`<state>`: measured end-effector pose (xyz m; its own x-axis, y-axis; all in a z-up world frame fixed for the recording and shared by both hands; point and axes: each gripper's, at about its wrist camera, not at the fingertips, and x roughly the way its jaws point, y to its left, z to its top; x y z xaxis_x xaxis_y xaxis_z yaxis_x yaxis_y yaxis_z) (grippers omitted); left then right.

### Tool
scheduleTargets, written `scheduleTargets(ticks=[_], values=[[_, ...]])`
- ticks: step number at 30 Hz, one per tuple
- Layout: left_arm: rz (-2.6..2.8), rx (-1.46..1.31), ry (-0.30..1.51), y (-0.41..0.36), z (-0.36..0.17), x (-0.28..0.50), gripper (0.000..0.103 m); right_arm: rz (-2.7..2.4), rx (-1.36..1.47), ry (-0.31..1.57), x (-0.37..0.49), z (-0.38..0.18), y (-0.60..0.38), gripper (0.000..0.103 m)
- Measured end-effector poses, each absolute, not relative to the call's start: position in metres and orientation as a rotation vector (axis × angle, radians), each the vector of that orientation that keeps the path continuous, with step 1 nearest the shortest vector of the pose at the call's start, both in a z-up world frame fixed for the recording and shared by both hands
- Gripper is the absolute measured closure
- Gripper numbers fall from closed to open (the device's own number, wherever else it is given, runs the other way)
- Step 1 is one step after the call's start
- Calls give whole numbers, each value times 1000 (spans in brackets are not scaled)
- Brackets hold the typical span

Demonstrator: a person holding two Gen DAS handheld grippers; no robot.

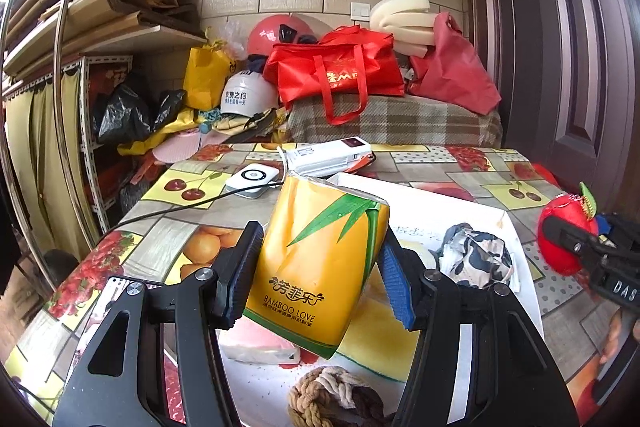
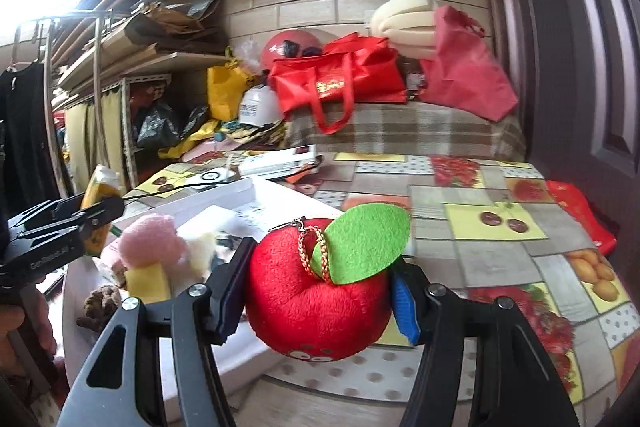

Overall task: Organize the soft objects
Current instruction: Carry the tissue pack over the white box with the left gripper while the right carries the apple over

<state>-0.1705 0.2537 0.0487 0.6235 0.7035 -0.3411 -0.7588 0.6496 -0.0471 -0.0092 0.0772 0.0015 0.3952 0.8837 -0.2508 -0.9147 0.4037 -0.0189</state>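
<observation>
- Far left, the left gripper [image 1: 316,267] is clamped on the yellow tissue pack [image 1: 320,263], pads pressing both its sides, the pack tilted and lifted above the white tray [image 1: 472,215].
- Under that pack, down on the tray, there's a knotted rope ball [image 1: 332,395] at the near edge, and a pale pink packet [image 1: 260,347] just beside it.
- Moving right across the tray: a crumpled black-and-white cloth [image 1: 476,259] lies there, apart from the pack.
- From the right wrist view, a fluffy pink plush [image 2: 150,243] and a yellow sponge [image 2: 148,281] sit together at the tray's left part, touching.
- Now the right gripper [image 2: 320,291]: it's gripping the red plush apple [image 2: 316,303], squeezed between both pads, green felt leaf [image 2: 364,247] up top, held just past the tray's right edge above the fruit-print tablecloth [image 2: 496,227].
- Behind it all, a power bank [image 1: 332,155] rests on the table's far side.
</observation>
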Motion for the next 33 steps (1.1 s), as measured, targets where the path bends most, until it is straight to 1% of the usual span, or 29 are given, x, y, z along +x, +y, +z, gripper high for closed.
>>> scheduleTargets(ticks=[5, 9, 12, 18, 24, 33], values=[[828, -188, 318, 254, 49, -167, 46, 1279, -213, 213, -27, 0, 94, 42], [808, -188, 334, 259, 48, -162, 46, 1364, -331, 188, -51, -4, 110, 42], [777, -189, 363, 264, 47, -155, 46, 1371, -390, 211, -54, -7, 124, 42], [751, -209, 392, 271, 45, -148, 46, 1299, -339, 276, -25, -5, 142, 42], [763, -223, 378, 275, 46, -150, 46, 1255, -267, 338, 0, -3, 149, 42], [761, -162, 387, 270, 47, -137, 46, 1245, -274, 334, -2, -3, 153, 42]])
